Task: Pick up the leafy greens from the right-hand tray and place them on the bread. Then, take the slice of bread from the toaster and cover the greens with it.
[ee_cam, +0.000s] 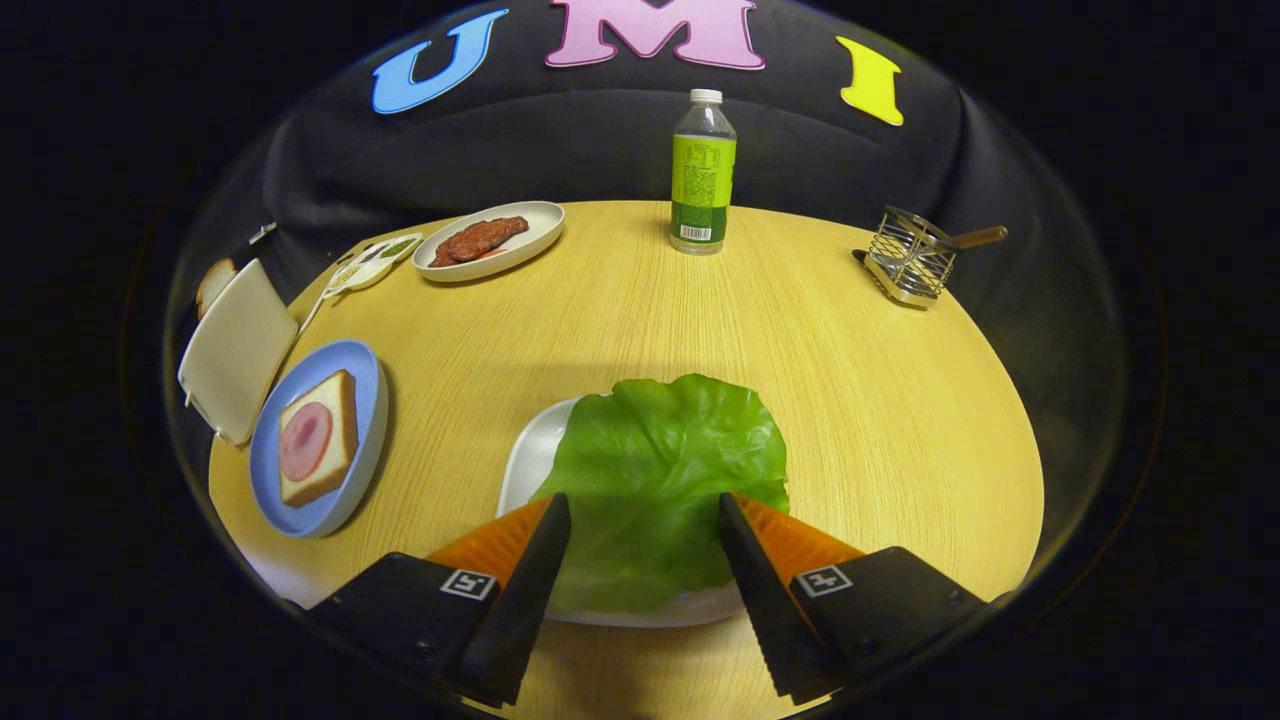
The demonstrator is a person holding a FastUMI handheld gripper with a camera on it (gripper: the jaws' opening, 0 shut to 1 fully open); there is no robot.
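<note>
The gripper [645, 510] is spread wide and grips nothing; its fingers [530, 570] sit over the lettuce leaf [665, 470], which lies between them on a white tray [530, 455] near the table's [850, 400] front edge; at the left edge a blue plate [355, 470] holds bread [335, 425] topped with ham, the toaster [235, 350] just beside it; a meat dish [535, 235], a bottle [703, 175] and a wire rack [910, 260] stand along the far edge.

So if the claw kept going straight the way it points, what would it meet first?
Most likely the lettuce leaf lying on the white tray: the open claw already straddles it, though its height above the leaf is unclear.
</note>
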